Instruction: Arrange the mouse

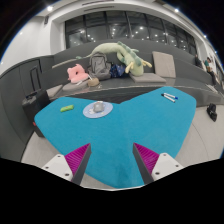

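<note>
A small grey object that may be the mouse (98, 105) rests on a round pale disc (97, 111) near the far side of the teal table top (120, 135). My gripper (113, 165) is open and empty, with its pink pads wide apart. It hangs over the near part of the table, well short of the disc. Nothing stands between the fingers.
A small green item (66, 107) lies left of the disc. A white flat item (170, 96) lies at the far right of the table. Beyond the table are a pink plush (77, 72), a grey bag (98, 66) and a long green plush (120, 52).
</note>
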The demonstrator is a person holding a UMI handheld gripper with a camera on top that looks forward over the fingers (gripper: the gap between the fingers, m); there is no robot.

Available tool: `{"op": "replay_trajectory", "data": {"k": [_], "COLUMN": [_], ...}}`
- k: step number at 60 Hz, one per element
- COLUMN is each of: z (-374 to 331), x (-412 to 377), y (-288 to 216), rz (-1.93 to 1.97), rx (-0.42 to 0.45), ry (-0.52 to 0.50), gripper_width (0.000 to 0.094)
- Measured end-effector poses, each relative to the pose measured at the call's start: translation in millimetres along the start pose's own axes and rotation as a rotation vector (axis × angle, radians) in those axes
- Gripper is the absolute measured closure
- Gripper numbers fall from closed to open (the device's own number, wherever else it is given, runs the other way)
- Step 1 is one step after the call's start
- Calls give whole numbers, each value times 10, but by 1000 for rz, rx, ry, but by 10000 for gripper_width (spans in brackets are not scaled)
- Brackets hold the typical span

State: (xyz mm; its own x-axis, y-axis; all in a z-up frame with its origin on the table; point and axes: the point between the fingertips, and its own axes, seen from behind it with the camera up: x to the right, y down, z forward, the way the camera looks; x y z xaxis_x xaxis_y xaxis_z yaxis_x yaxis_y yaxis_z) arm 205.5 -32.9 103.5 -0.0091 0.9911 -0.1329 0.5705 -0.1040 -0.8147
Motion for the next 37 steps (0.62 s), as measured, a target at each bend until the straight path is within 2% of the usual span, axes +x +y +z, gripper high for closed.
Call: {"op": "replay_trajectory", "data": {"k": [17,37], "z": [-521,-561], "x": [195,333], "y": [13,105], "rz": [-40,-90], "rx": [75,103], "ry": [26,72], "gripper_width": [82,91]}}
